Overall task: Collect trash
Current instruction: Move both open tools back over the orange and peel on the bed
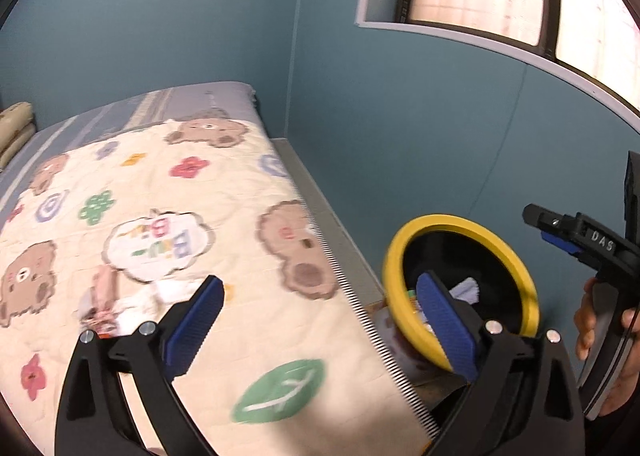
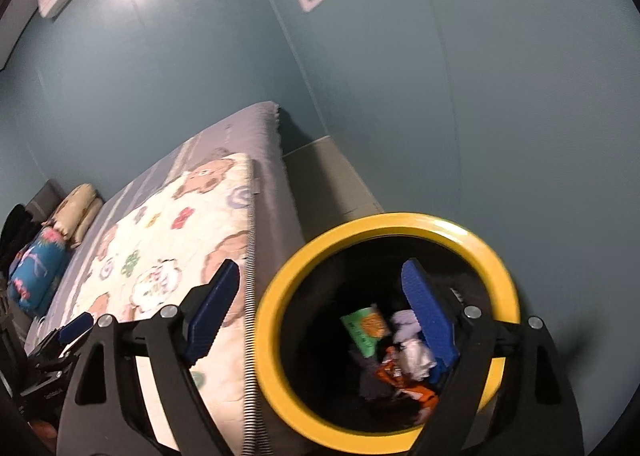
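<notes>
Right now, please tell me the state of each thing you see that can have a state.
Left gripper: open, nothing between the fingers.
Right gripper: open, empty, above the bin.
Yellow-rimmed bin: uncovered, holds trash.
Trash in the bin: lies at the bottom, mixed wrappers and tissue.
Wrappers on the quilt: not yet collected.
Quilt: spread flat on the bed.

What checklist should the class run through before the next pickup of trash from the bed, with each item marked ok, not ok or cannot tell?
1. Left tool open, nothing in it: ok.
2. Right tool open, nothing in it: ok.
3. Yellow-rimmed bin mouth unobstructed: ok.
4. Earlier trash lies inside the bin: ok.
5. Wrappers left on the quilt: not ok.
6. Kind of wrappers: cannot tell, blurred.
</notes>
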Available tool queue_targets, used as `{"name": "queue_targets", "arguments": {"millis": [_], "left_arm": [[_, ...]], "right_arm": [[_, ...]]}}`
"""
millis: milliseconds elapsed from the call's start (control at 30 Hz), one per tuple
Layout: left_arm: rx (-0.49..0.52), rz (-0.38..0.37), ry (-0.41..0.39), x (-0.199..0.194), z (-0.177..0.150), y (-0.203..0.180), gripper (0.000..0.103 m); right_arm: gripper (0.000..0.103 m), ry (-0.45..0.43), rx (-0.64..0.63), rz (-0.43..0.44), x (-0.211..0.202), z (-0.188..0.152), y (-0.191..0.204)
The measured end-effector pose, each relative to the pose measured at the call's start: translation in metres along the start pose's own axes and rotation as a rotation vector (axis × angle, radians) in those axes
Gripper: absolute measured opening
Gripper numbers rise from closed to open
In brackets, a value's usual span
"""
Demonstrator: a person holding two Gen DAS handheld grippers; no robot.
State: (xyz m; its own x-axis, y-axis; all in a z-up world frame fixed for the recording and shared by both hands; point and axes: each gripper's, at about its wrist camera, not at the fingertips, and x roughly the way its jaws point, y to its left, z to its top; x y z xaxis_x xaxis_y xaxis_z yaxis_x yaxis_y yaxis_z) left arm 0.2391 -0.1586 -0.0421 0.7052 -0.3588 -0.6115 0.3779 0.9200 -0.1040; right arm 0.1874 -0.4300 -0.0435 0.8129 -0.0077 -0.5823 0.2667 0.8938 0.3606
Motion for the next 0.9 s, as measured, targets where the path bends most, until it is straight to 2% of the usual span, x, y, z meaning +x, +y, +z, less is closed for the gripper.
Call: {"name": "queue_targets", "arguments": {"millis": [200,433,733,900], "left_arm": [[-0.037,0.082,-0.016,-0.032,-0.015,0.041,0.095],[-0.112,0.165,0.001,-0.058,-0.034,0.094,0.095],[-0.142,0.289,0.046,-0.072,-0.058,0.154,0.095],[-0.147,0.341,0.082,-0.071,-0.074,0.18,0.095]], "right_arm": [[0.08,0.029,-0.08,0.088,0.001,-0.005,0.048],[0.081,0.052,-0.166,0.166,0.003,-0.01,0.106],[0.083,0.108,-0.251,0.248,0.018,-0.026,0.164],[0.083,0.175,-0.296,0.289,0.038,-0.038,0.192]]}}
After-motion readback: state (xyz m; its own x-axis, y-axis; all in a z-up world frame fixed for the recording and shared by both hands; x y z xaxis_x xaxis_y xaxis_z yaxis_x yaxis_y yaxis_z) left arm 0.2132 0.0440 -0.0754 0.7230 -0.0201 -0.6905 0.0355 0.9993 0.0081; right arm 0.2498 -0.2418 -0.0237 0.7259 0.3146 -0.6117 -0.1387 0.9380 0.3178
